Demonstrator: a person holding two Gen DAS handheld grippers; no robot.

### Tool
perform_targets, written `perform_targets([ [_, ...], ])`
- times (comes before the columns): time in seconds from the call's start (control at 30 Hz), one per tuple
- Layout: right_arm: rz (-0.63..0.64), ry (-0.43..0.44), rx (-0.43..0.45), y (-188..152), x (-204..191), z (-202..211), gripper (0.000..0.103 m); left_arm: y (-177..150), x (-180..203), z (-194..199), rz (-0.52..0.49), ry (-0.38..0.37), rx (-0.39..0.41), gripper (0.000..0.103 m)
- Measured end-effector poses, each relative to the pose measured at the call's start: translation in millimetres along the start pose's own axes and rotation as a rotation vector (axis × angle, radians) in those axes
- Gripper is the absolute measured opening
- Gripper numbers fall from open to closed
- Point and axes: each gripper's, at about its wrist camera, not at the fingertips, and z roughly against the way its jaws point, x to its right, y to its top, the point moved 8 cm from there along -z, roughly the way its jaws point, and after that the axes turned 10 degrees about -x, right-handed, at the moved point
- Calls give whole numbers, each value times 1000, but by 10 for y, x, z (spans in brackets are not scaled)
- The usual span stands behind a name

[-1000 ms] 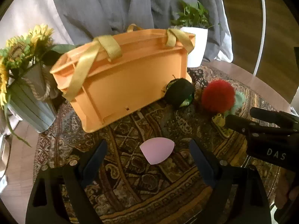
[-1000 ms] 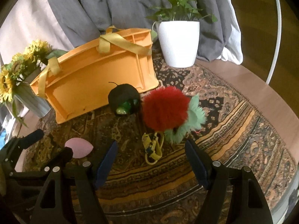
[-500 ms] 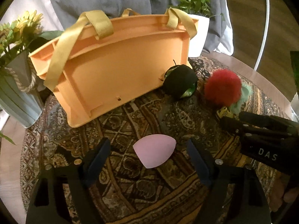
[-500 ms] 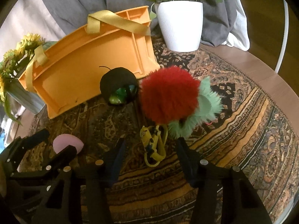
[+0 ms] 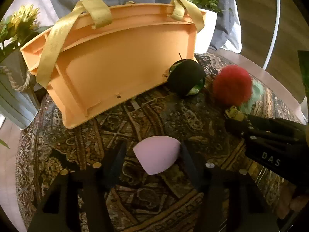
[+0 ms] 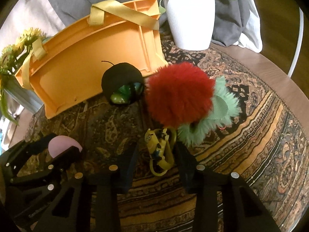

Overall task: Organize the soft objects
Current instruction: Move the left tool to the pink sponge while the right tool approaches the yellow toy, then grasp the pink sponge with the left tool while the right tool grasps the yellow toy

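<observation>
The left gripper (image 5: 152,150) is partly open around the pink sponge (image 5: 157,157) on the patterned rug (image 5: 168,116); its right finger touches the sponge and the left stands clear. The right gripper (image 6: 156,154) brackets the yellow keychain (image 6: 160,152) without pinching it, just below the red pompom (image 6: 179,96). The orange basket (image 5: 115,65) lies tipped behind, a black ball (image 6: 121,79) against it.

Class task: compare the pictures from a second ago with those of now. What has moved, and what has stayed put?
Both grippers advanced and narrowed: the left gripper now brackets the pink sponge, the right gripper the yellow minion keychain. Neither looks clamped yet. The orange basket, black pouch and red pompom stayed put.
</observation>
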Motion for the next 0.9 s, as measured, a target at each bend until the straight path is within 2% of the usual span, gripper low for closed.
perform_targets([
  [0.07,4,-15,2,-6,13,-3,34,-2,19,3,2,-11,-1,47],
  [0.17,8,-24,6,-12,35,4,29,0,33,5,5,-8,0,46],
  [0.47,20,2,29,-37,14,153,28,-7,32,187,35,-8,27,45],
  [0.9,51,49,96,95,-84,620,28,91,6,634,122,-2,96,45],
])
